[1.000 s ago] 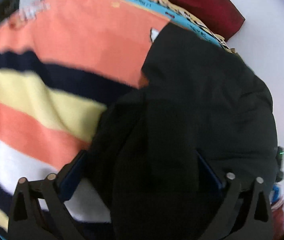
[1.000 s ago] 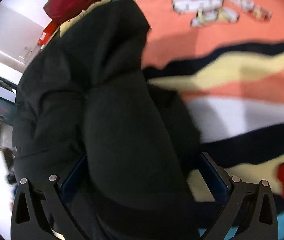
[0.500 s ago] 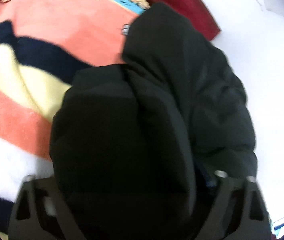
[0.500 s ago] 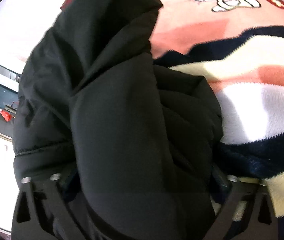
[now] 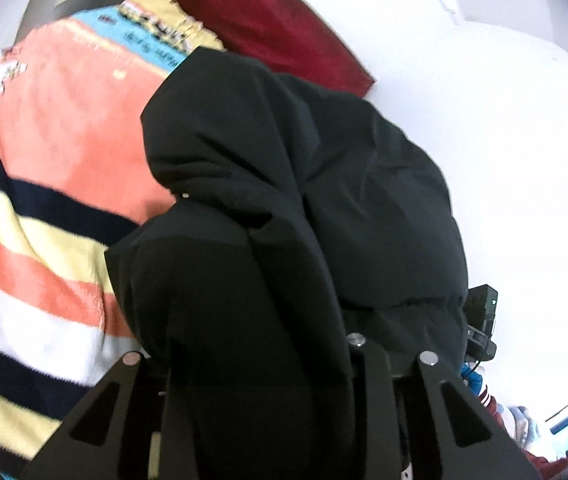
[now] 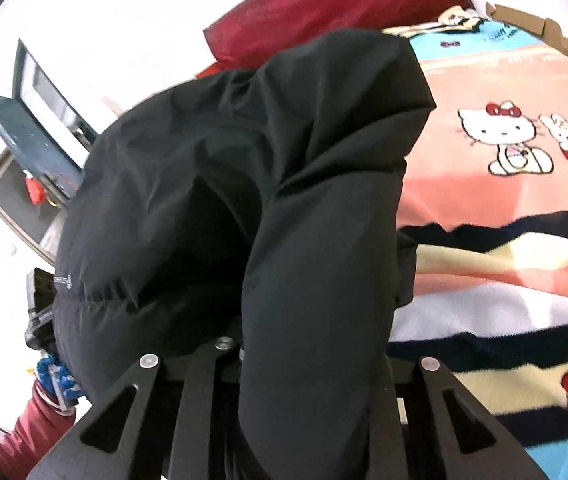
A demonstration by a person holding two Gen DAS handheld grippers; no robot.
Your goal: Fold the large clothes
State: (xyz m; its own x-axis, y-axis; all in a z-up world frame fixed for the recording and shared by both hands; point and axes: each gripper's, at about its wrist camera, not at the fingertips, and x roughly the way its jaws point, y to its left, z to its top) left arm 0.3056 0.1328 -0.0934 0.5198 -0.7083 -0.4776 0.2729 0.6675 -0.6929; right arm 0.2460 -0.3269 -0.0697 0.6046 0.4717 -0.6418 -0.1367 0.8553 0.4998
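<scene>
Black jacket (image 5: 284, 208) bunched over striped blanket (image 5: 44, 184), red pillow (image 5: 268, 20) behind. Left gripper (image 5: 252, 364) clamped on jacket fold. Right gripper (image 6: 308, 360) likewise pinching jacket (image 6: 244, 184); fingertips buried in fabric.

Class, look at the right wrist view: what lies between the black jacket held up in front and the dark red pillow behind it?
Nothing shows between them: the black jacket overlaps the dark red pillow, hiding any gap. The left wrist view shows the same.
</scene>
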